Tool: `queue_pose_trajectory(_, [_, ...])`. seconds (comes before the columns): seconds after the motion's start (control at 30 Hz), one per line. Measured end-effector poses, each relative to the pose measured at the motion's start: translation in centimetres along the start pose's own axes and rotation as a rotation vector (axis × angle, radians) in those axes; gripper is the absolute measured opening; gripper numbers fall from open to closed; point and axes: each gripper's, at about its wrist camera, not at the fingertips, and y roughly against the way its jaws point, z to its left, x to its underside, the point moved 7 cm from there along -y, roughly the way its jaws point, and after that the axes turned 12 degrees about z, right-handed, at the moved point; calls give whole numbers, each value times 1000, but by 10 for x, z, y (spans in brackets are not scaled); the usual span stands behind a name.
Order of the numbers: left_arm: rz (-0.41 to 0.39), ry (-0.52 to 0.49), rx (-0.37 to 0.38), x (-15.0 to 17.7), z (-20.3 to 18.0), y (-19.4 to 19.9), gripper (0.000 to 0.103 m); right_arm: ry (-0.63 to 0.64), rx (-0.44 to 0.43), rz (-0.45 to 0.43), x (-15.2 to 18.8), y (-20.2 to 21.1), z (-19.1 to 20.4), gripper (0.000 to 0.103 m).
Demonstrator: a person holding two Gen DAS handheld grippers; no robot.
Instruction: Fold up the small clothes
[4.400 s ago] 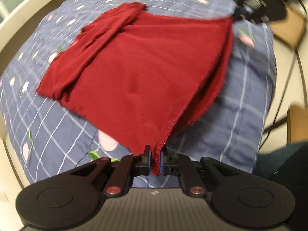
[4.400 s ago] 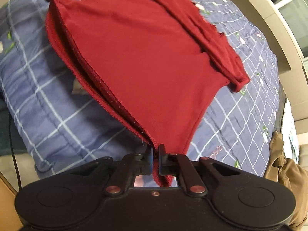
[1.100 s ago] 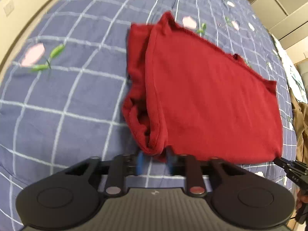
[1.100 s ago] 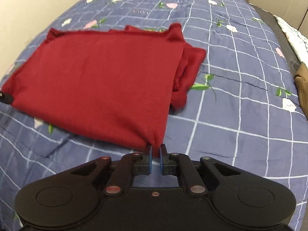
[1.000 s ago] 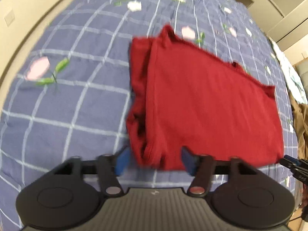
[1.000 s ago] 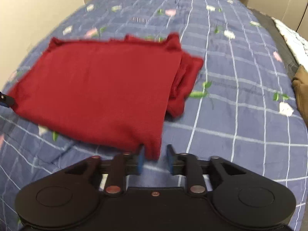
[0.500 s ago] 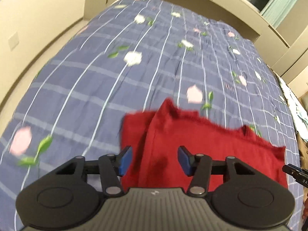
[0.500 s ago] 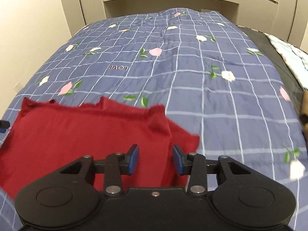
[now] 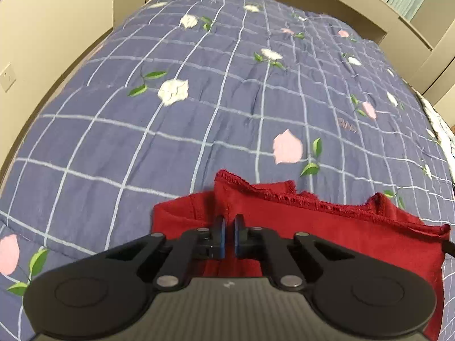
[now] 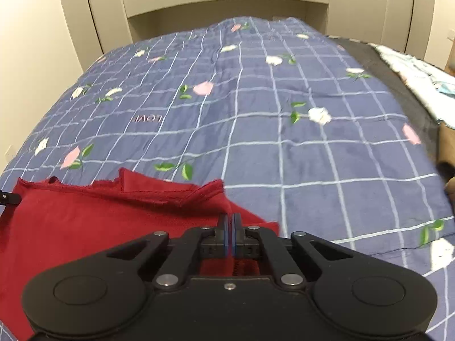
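Red garment (image 9: 327, 227) folded flat on blue checked quilt (image 9: 199, 99).

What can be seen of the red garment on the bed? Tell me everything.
The red garment is a dark red, soft knit lying folded and mostly flat on the blue checked bedspread. Its far edge is a stitched hem, slightly ruffled, with layers showing beneath. A folded part sticks out at each side. The left gripper and the right gripper sit over its far corners with fingers closed; whether they pinch the cloth cannot be told. Its near part is hidden.
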Motion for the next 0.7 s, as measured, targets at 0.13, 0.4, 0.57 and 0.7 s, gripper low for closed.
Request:
queue_pose_trajectory(0.13, [-11,-42,-16,-4,-11,-2,4,-11,40,-28,-3,10,-6,0])
queue_pose_trajectory(0.4, [-30,-93,-4,-5,-16,-3,15,-35,77,48,1,-18,-17,5])
queue_pose_trajectory(0.57, [-113,-192,-52,-4,-26,6,53,-3,87,-25,-6,-4,-14,33])
queue_pose_trajectory(0.7, [-52,-114,-123,-7,-14,-16,49,48,95,11,-9,-19,-8,32])
